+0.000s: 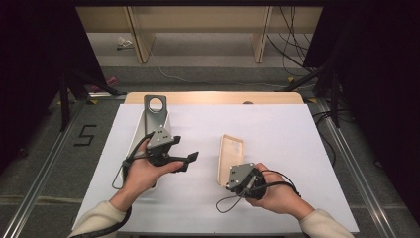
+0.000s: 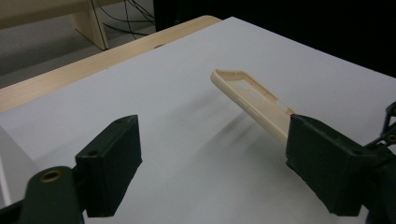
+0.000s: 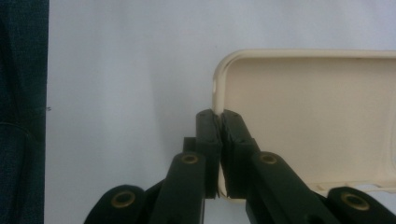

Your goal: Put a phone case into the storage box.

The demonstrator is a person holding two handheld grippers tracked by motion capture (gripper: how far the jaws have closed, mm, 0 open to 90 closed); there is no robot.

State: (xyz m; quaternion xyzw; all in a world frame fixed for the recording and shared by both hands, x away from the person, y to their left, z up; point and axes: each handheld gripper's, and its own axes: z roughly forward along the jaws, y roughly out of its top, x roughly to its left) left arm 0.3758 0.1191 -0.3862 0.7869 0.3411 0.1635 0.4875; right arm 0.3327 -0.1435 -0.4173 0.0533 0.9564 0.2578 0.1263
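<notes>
Right of centre in the high view, the cream phone case (image 1: 230, 158) is tilted up off the white worktop (image 1: 277, 139), its near edge clamped between the closed jaws of the right gripper (image 1: 233, 186). Left of it, the left gripper (image 1: 190, 161) is released, jaws apart with nothing between them.

Wooden table (image 1: 213, 97) under white sheet (image 1: 277, 134); grey metal bracket (image 1: 156, 111) on white tray (image 1: 136, 136) at left.
</notes>
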